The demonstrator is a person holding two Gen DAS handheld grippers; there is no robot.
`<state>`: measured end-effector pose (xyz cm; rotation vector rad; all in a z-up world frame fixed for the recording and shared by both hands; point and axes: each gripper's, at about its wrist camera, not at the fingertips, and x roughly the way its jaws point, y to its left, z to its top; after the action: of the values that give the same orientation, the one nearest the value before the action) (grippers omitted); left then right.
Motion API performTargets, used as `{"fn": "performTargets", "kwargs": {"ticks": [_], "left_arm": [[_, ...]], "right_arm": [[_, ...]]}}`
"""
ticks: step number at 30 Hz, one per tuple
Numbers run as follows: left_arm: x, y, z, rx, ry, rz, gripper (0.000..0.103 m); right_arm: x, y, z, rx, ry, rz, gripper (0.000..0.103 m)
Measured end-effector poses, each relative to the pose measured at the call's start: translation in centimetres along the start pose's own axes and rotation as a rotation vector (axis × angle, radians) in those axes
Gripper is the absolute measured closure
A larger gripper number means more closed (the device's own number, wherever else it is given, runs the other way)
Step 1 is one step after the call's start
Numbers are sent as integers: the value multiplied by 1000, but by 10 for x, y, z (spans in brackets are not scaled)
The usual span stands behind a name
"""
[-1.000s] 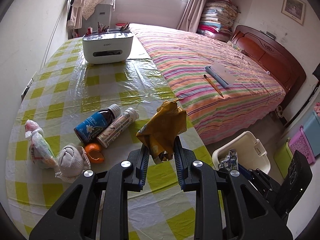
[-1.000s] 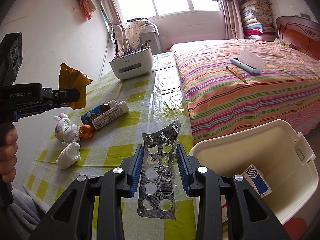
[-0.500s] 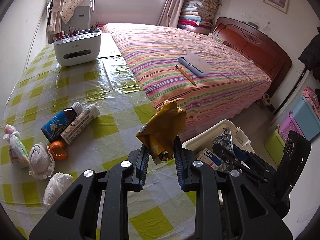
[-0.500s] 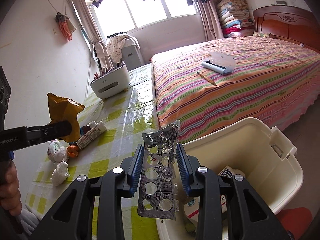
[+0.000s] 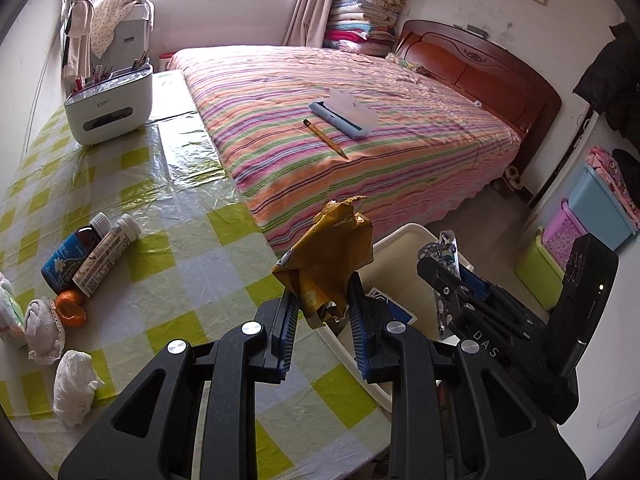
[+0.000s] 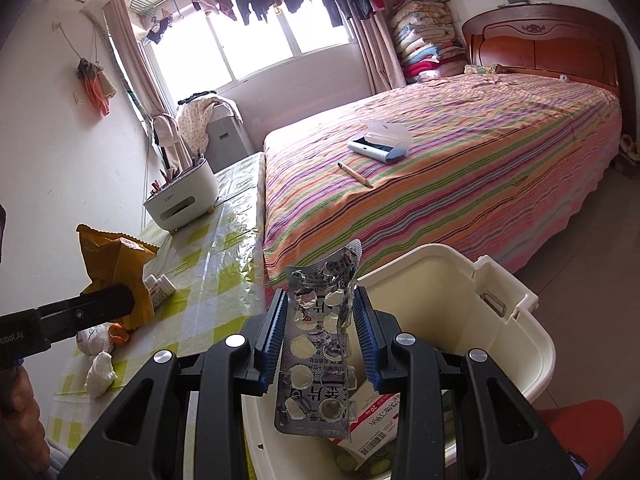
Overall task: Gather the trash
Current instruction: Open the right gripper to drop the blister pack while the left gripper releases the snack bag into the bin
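1. Trash is gripped in both claws. The left claw [image 5: 322, 314] is clamped tight on a crumpled yellow wrapper [image 5: 326, 258], which stands up out of its jaws.
2. The right claw [image 6: 320, 334] holds an emptied silver pill sheet [image 6: 320, 344] upright between its blue pads [image 6: 272, 336], jaws set narrow around it.
3. A second ago the wrapper hung over the checked tablecloth [image 5: 180, 248], and the bin was off to one side. Now the wrapper sits at the table's edge, with the near rim of the cream bin [image 6: 460, 280] just behind it.
4. The pill sheet has likewise travelled from over the table corner to directly above the open bin, where a red-and-white box [image 6: 374, 416] already lies.
5. Both pieces look ready to drop; the pill sheet is better placed.
6. Left on the table: two bottles [image 5: 90, 256], orange peel [image 5: 70, 308] and several white tissue wads [image 5: 74, 386], so collecting is far from finished.
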<state>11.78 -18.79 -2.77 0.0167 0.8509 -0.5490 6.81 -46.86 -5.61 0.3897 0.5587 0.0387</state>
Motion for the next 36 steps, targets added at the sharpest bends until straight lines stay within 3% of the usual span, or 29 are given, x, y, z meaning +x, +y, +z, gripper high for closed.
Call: {"fn": "performTargets", "kwargs": {"ticks": [7,11,22,30,36], "left_arm": [[9,-17,-2,30,13,-16,80],[15,-22,-3,33,21,-24,80],[29,-30,-9,47,55,-29,80],[41,-44,-12,75,76,-39,79],[49,-59,-15,107,86,-52,72]], "right_arm": [[-4,-12,3,34,-21,-6,68],[-7,-17,3,66,-35,-5,41],[-25,-44,7,214,-131,1,41],[-36,-53,8,249,-175,-14,41],[-40,-58,9,269,-192,-20,41]]}}
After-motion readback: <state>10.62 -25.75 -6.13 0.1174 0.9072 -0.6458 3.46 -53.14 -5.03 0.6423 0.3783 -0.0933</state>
